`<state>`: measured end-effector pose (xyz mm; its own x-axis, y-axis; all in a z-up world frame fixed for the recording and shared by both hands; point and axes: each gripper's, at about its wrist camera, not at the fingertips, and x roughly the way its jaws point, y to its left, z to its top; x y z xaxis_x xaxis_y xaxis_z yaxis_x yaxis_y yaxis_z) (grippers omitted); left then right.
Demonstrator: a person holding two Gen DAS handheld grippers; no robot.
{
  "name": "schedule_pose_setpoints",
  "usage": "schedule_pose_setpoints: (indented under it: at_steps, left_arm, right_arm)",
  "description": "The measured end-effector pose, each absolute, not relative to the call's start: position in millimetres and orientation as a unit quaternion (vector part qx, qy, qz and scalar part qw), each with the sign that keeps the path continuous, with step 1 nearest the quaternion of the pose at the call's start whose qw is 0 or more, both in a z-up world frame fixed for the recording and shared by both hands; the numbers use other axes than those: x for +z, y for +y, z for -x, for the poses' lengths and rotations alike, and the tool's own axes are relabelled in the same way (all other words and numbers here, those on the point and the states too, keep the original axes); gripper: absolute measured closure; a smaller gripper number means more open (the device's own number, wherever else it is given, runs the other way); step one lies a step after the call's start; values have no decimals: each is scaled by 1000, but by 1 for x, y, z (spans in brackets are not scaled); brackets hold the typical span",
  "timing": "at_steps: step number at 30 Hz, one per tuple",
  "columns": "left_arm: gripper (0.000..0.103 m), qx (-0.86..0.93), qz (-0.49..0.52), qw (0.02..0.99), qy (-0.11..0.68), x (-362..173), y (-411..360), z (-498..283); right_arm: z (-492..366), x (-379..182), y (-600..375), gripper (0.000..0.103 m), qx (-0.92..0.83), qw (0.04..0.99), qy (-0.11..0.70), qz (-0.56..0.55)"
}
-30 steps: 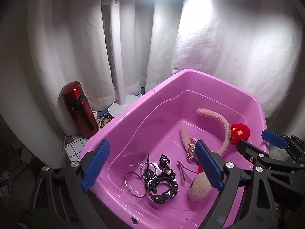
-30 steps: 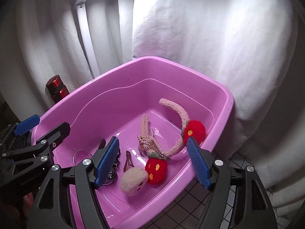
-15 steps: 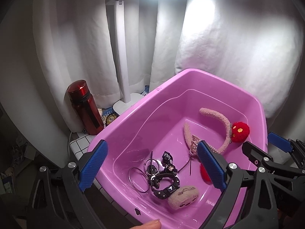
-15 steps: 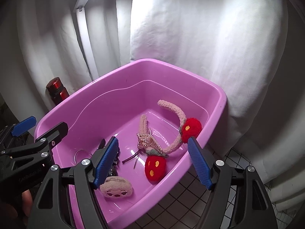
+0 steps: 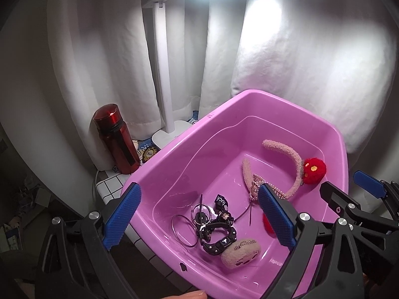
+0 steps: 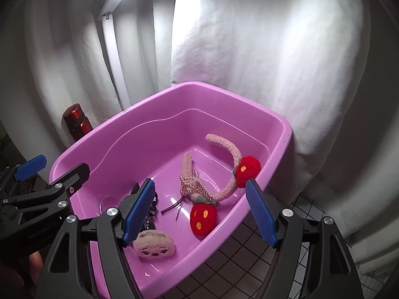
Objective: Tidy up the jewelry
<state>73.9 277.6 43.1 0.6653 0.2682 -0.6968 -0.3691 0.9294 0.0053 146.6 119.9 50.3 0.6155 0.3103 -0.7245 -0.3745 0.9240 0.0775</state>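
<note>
Pink plastic tub (image 6: 274, 122) now farther away; fuzzy plush charm (image 6: 154, 245) slid to near corner; both tools (image 5: 199, 216) (image 6: 199, 211) apart, empty — items stowed.

Purple tub (image 6: 279, 149), red bottle (image 5: 116, 139)

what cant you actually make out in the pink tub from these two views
- Second red pom-pom: in the left wrist view the left gripper finger hides most of it.
- Black bracelet: in the right wrist view the right gripper finger covers nearly all of it.
- Thin wire rings: too fine to count.
- Pink tub: its near corner is cut off behind the fingers in both views.
</note>
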Motion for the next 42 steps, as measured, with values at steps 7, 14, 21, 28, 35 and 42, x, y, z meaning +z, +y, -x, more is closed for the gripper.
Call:
schedule_pose_setpoints:
  at_steps: [7,14,21,28,35,42]
  left_arm:
    - [10,178,70,908,372,43,280,-71]
    - [10,181,70,905,378,39,279,-71]
    - [10,184,70,904,379,38,280,-69]
    - [10,184,69,904,379,38,282,-69]
    - [10,182,70,905,379,39,282,-67]
    - [10,182,70,905,379,40,279,-65]
  right_arm:
    - [-145,51,120,31,191,898,394,43]
    - [-145,52,119,31,191,898,394,44]
    - [-144,52,119,31,191,898,394,43]
    - [-141,53,120,31,192,898,393,46]
    - [-138,55,120,31,193,899,391,47]
    - [-138,56,119,31,193,899,391,46]
